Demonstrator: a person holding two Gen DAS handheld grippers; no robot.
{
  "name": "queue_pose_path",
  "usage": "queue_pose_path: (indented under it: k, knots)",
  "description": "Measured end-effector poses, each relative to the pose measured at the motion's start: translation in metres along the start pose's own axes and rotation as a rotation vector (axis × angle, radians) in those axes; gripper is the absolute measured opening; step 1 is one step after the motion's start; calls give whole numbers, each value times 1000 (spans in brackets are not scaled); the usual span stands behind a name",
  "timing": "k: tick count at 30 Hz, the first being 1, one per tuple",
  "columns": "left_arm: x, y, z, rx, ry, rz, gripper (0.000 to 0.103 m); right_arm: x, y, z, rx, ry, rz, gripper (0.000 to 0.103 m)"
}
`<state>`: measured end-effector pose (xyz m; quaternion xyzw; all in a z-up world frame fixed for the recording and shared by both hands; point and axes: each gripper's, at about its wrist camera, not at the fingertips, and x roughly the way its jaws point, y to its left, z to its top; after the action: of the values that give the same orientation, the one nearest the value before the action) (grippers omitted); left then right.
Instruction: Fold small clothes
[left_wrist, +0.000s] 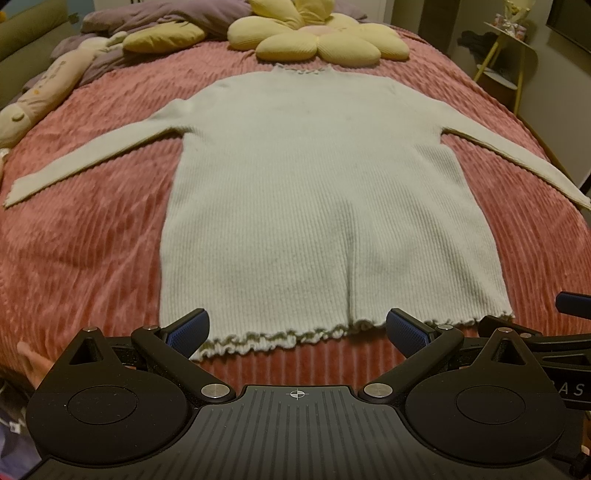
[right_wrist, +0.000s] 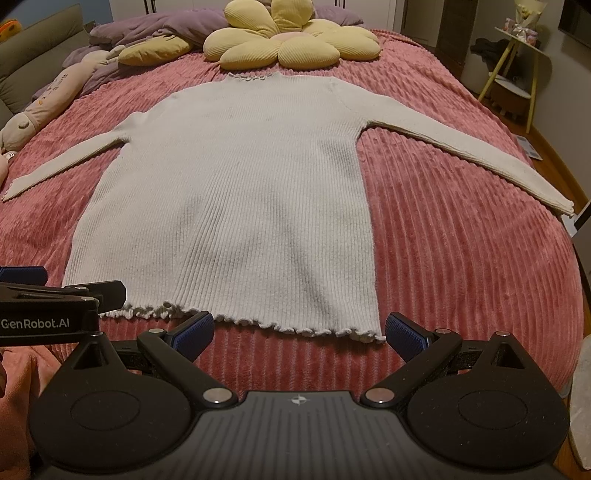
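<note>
Sweater (left_wrist: 317, 192): lay flat, face down or up unclear, sleeves spread on pink bedspread (left_wrist: 92, 229); hem nearest.
Left sleeve (left_wrist: 92, 155) risk: could drag and bunch on ribbed cover if pulled by cuff.
Hem (left_wrist: 280, 338) risk: frilly edge, easy to pinch one layer only.
Left gripper (left_wrist: 297, 326): spread wide, empty, at hem.
Right gripper (right_wrist: 299, 328): spread wide, empty, at hem corner.

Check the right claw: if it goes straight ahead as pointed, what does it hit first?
Probably the ruffled hem of the white sweater, lying flat on the pink bedspread. The right claw is open and holds nothing; the hem sits just beyond its tips, though height above the bed is unclear.
</note>
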<state>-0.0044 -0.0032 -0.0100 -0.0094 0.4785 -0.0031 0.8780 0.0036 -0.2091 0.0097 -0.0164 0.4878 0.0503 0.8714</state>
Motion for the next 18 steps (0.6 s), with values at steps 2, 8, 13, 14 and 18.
queue_pose_path:
  k: [2, 8, 13, 14, 18]
  knots:
    - [0, 0, 0, 0, 2, -1, 103, 0, 0, 0, 0, -1, 0, 99]
    - [0, 1, 1, -3, 7, -2, 103, 0, 0, 1, 1, -3, 1, 99]
    - [0, 2, 2, -4, 12, -2, 103, 1, 0, 2, 4, -1, 0, 99]
    - [0, 2, 3, -5, 13, -2, 103, 1, 0, 2, 5, -1, 1, 99]
    - [0, 2, 3, -5, 14, -2, 103, 1, 0, 2, 4, -4, 1, 99]
